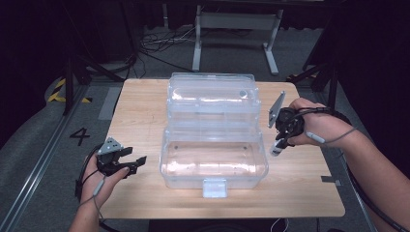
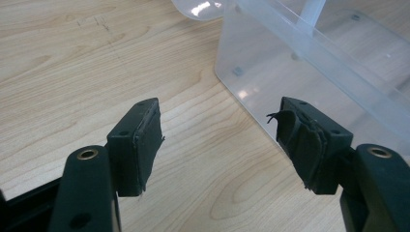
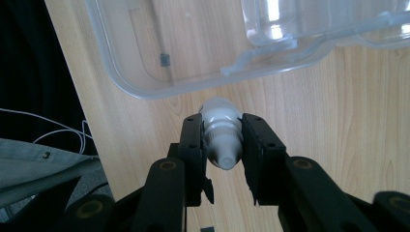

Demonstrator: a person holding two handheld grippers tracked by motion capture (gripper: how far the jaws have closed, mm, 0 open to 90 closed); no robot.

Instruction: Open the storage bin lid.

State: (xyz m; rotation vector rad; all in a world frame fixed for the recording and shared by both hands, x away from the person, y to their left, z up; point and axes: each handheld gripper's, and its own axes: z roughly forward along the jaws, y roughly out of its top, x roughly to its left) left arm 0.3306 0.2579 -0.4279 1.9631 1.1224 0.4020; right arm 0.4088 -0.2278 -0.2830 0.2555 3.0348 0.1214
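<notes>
A clear plastic box (image 1: 212,162) stands in the middle of the wooden table with its lid (image 1: 211,94) swung back. My right gripper (image 1: 284,137), at the box's right side, is shut on a small white bottle (image 1: 278,147); in the right gripper view the bottle (image 3: 221,133) sits between the two pads, nozzle toward the camera, above bare table beside the box wall (image 3: 121,82). My left gripper (image 1: 134,162) rests open at the front left, a short way from the box. In the left gripper view its jaws stand wide apart with nothing between them, the box corner (image 2: 227,72) just ahead.
The table's front edge (image 1: 222,215) runs just below the box's latch tab (image 1: 214,187). Dark floor, cables and a white frame (image 1: 237,36) lie beyond the table's far edge. A grey floor strip marked with a 4 (image 1: 80,135) lies at the left.
</notes>
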